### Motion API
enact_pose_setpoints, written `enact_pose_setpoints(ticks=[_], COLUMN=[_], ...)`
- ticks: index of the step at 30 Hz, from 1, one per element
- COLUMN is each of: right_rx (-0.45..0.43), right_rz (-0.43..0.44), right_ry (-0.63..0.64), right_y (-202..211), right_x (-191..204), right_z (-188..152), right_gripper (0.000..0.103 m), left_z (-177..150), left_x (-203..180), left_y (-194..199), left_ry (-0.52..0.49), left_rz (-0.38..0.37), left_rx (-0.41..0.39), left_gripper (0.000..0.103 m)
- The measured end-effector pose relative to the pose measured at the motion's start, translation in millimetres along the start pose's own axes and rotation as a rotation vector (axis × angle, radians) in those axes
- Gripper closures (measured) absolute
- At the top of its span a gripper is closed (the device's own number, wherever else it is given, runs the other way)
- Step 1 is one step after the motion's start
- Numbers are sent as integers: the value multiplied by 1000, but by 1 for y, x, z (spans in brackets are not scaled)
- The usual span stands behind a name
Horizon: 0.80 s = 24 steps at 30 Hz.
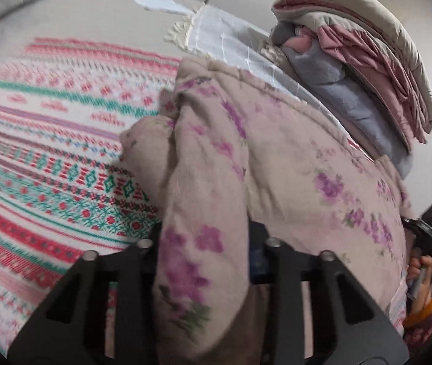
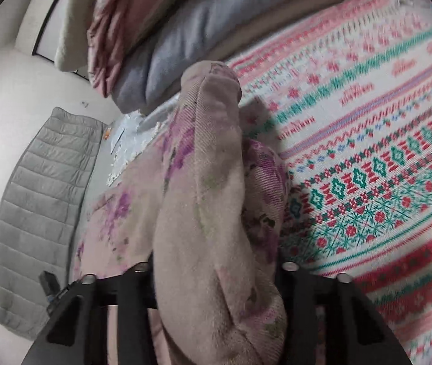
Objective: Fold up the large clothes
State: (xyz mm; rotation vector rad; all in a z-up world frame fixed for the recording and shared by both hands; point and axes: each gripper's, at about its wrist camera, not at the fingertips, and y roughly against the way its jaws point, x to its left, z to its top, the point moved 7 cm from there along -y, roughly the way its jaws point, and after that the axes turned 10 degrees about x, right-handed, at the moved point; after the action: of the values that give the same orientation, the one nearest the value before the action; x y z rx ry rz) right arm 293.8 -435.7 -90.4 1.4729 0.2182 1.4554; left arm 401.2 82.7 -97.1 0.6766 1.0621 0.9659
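Observation:
A thick beige garment with purple flowers (image 1: 276, 164) hangs bunched above a patterned red, green and white blanket (image 1: 48, 158). My left gripper (image 1: 205, 249) is shut on a thick fold of the garment, which fills the space between its fingers. My right gripper (image 2: 216, 267) is shut on another fold of the same garment (image 2: 209, 182), held above the blanket (image 2: 383, 152). The right gripper and the hand holding it show at the far right of the left wrist view (image 1: 426, 234). The fingertips are hidden by cloth.
A stack of folded bedding in grey, pink and beige (image 1: 368, 70) lies beside the garment; it also shows in the right wrist view (image 2: 161, 36). A white fringed cloth (image 1: 216, 33) lies behind. A grey quilted mat (image 2: 42, 197) lies on the pale floor.

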Motion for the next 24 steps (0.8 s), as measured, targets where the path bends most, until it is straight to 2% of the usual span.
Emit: enact_pose_setpoints(ticks=[2,5,7,11,14,16,18,19,20,21,24], right_rx=[-34,-96,-118,-126,-76,-24,46,86,118,127,70], right_rz=[-11,17,24,27,29,-4,-71,-139,-216,-255,-232], right_ry=[20,70,108,151,89,72,54,45,35,34,57], right_y=[12,40,57,92,104,97,80,67,57,53,60], right_x=[17,49,72,99,87,70,49,34,19,6,4], right_z=[-1,-8,-17,-46,-70,-85,-103,-112,-120,-129,-131], right_gripper=[67,70,70,71,69,65,53,50,47,41,36], left_z=[3,3,-4,-30,-56,-75,-98,-104,-107,-104,-90], left_x=[-3,-13,-23,-23,0,12,34,40,45,46,44], left_y=[17,58,83,124,134,118,81,70,65,68,76], left_ry=[17,30,20,24,72,42,14,9,1,-2,-19], left_rz=[-14,-81,-101,-91,-123,-59,82,115,101,86,91], left_rx=[-34,-83,-87,-69,-36,2,121,158,142,102,51], left_gripper=[73,75,75,75,73,62,56,53,51,47,46])
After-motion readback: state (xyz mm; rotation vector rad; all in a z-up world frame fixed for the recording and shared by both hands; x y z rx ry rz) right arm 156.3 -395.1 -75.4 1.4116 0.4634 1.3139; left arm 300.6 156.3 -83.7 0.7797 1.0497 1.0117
